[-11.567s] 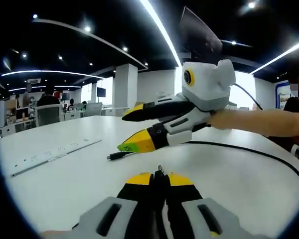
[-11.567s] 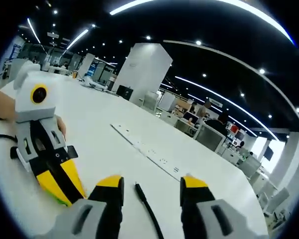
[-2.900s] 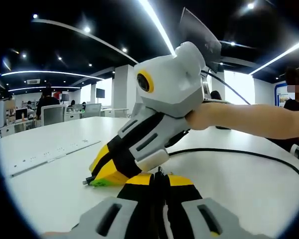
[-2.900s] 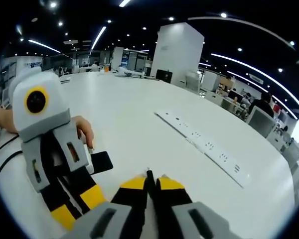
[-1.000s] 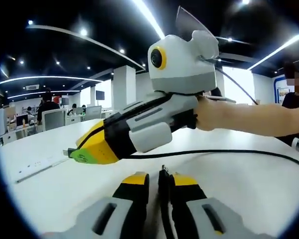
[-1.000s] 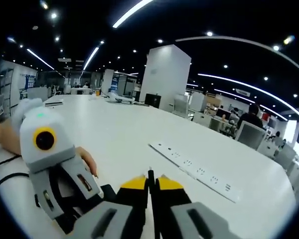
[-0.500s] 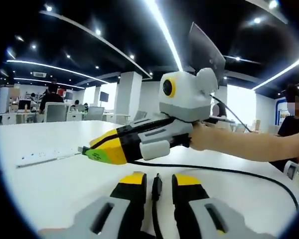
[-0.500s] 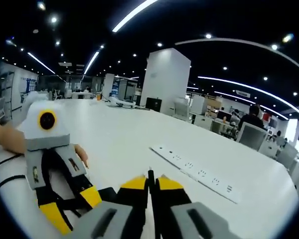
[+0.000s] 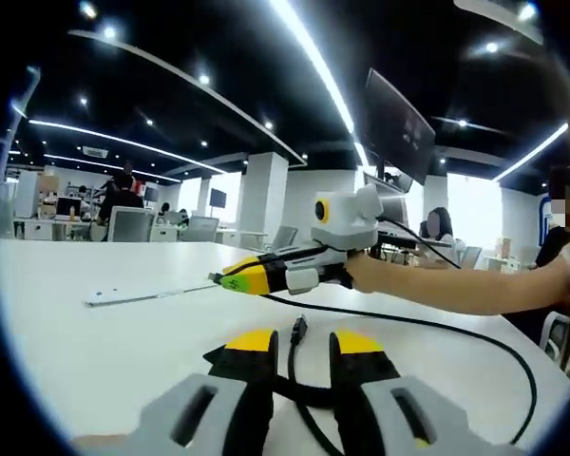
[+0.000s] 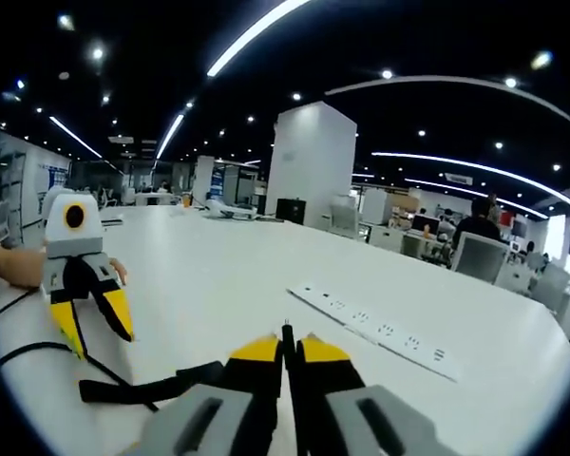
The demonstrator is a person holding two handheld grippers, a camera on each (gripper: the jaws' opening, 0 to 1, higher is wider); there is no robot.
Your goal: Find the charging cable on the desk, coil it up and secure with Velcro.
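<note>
In the left gripper view, the left gripper (image 9: 297, 344) stands parted; the charging cable (image 9: 295, 334) lies between its jaws on the white desk (image 9: 95, 332), ungripped. In the right gripper view, the right gripper (image 10: 287, 347) pinches the cable's tip; a Velcro strap (image 10: 152, 387) lies left.

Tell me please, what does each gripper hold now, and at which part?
The right gripper is shut on the charging cable at its plug end. The left gripper is open; the cable passes between its jaws, unclamped.
</note>
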